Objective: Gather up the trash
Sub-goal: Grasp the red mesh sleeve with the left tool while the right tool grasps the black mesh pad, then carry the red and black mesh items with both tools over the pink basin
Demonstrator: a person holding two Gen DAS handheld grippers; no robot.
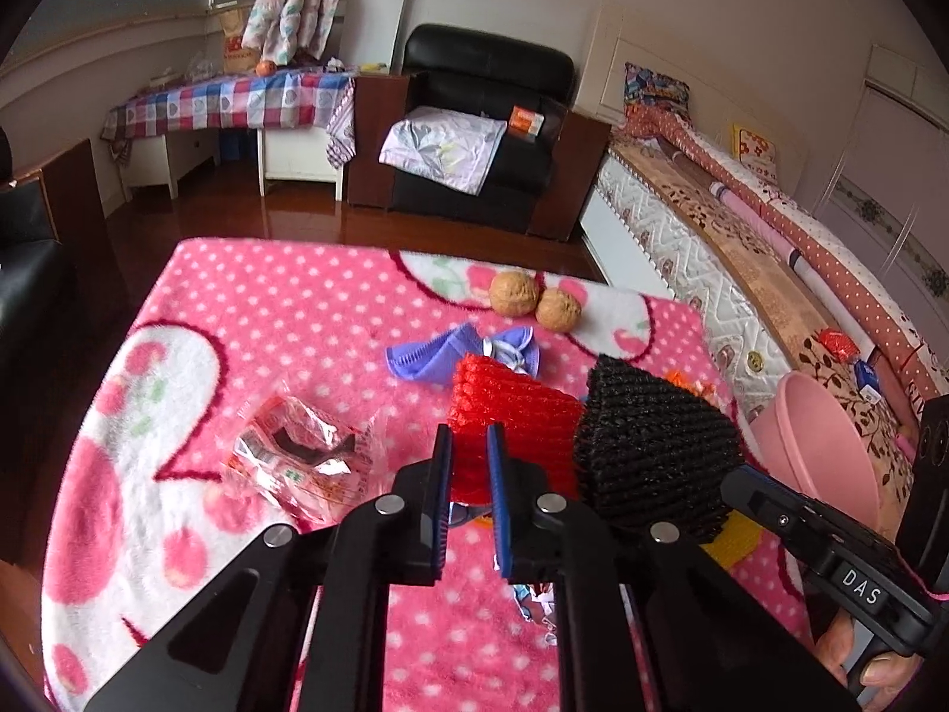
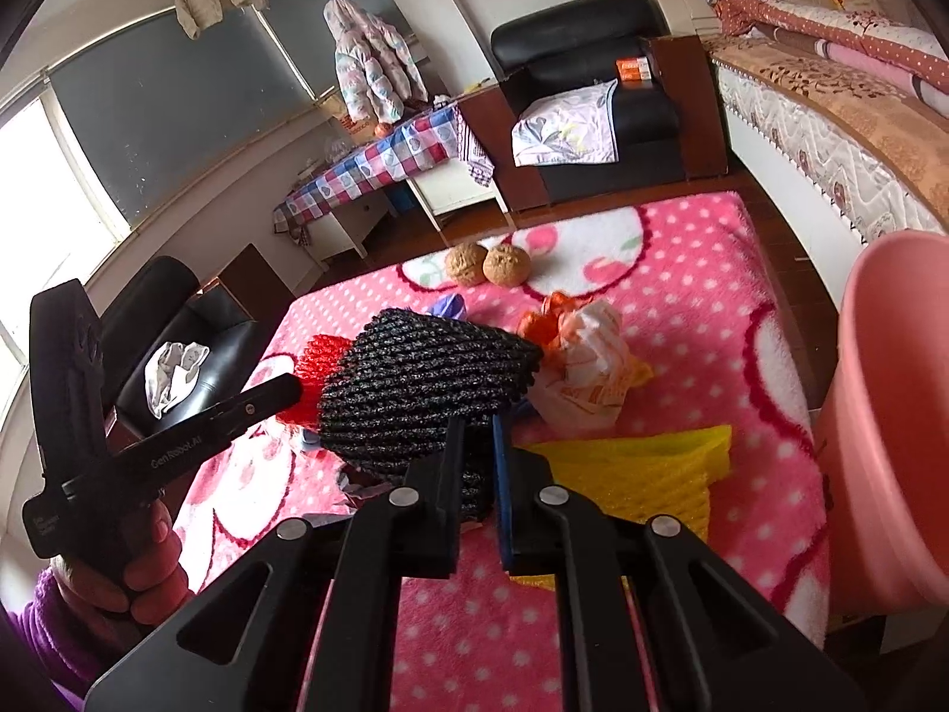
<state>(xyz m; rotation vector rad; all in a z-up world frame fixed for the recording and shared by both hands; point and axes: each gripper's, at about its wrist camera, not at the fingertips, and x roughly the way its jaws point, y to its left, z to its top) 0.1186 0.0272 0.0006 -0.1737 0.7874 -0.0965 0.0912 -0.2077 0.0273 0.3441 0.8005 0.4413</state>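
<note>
My left gripper (image 1: 468,451) is shut on the near edge of a red foam net (image 1: 516,409), which rises from the pink dotted blanket (image 1: 267,308). My right gripper (image 2: 479,451) is shut on a black foam net (image 2: 427,380) and holds it above the blanket, just right of the red one. A pink bin (image 2: 889,415) stands at the right edge, beside the right gripper. Loose trash lies on the blanket: a clear crumpled wrapper (image 1: 296,457), a purple wrapper (image 1: 427,356), a yellow foam net (image 2: 640,469) and an orange-and-white bag (image 2: 587,356).
Two walnuts (image 1: 534,299) sit at the blanket's far edge. A bed (image 1: 741,249) runs along the right behind the bin. A black armchair (image 1: 474,136) and a checked-cloth table (image 1: 237,101) stand across the dark wood floor. A person's hand (image 2: 142,581) holds the left tool.
</note>
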